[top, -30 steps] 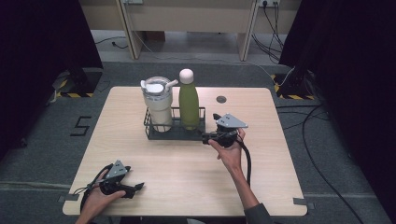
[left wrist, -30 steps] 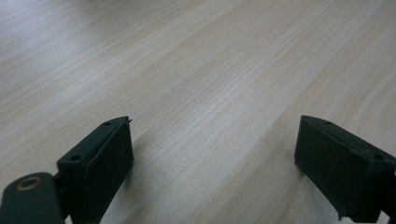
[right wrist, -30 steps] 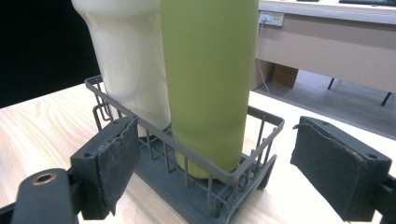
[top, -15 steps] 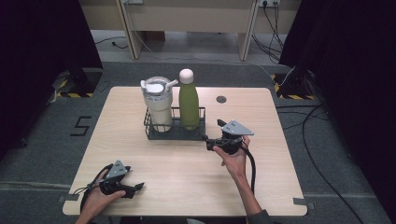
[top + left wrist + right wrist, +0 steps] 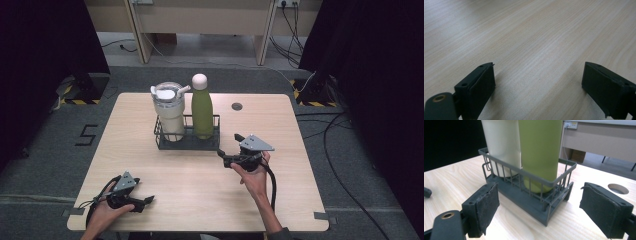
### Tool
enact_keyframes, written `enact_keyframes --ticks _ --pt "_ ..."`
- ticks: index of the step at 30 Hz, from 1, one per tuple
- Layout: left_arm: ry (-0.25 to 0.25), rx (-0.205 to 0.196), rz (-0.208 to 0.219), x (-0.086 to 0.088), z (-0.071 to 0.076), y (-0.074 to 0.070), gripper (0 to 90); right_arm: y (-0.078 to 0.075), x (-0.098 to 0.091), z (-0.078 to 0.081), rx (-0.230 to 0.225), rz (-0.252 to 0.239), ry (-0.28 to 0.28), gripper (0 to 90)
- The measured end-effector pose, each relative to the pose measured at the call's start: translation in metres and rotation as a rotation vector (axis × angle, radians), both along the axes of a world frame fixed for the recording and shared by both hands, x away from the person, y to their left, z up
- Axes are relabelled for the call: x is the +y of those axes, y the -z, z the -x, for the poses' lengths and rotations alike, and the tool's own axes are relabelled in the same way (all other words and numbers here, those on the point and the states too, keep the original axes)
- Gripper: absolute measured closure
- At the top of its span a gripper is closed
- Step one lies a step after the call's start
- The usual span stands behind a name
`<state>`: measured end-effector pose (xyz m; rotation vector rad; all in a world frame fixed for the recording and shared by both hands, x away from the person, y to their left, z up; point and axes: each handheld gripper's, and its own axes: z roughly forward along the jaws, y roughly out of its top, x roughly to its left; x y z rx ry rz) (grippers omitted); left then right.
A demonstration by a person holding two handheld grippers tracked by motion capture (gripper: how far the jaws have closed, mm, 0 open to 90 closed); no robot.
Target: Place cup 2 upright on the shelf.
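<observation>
Both tongs stand spread with nothing between them. Right tongs (image 5: 226,153) hover just off the near right corner of the wire rack (image 5: 187,144), pointing at it; in the right gripper view that corner sits between the two black pads (image 5: 486,207), apart from both, so the rack looks like the thing about to be gripped or pushed, though that is only a judgement. Left tongs (image 5: 145,202) rest low over the near left part of the desk (image 5: 300,200), likely parked out of the way while the other hand works.

One rack stands mid-desk toward the far edge, holding two drink containers upright side by side: one white tumbler (image 5: 169,112) with a lid, and one green bottle (image 5: 202,112) with a pale cap, touching or nearly so. One round hole (image 5: 237,106) lies in the desk beyond the rack.
</observation>
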<state>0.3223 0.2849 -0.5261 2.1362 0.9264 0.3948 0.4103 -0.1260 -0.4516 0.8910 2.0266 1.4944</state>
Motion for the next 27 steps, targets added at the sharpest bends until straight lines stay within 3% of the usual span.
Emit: enact_keyframes --ticks 19,23,27 --pt "0.002 0.0 0.001 0.0 0.0 0.0 10.9 0.014 -0.029 0.027 0.043 0.037 0.011 15.3" --pt "0.002 -0.001 0.001 0.0 0.0 0.0 10.9 0.015 -0.034 0.033 0.03 0.06 0.014 15.4" --pt "0.001 0.0 0.0 0.0 0.0 0.0 10.9 0.019 -0.04 0.039 0.053 0.067 0.017 15.3"
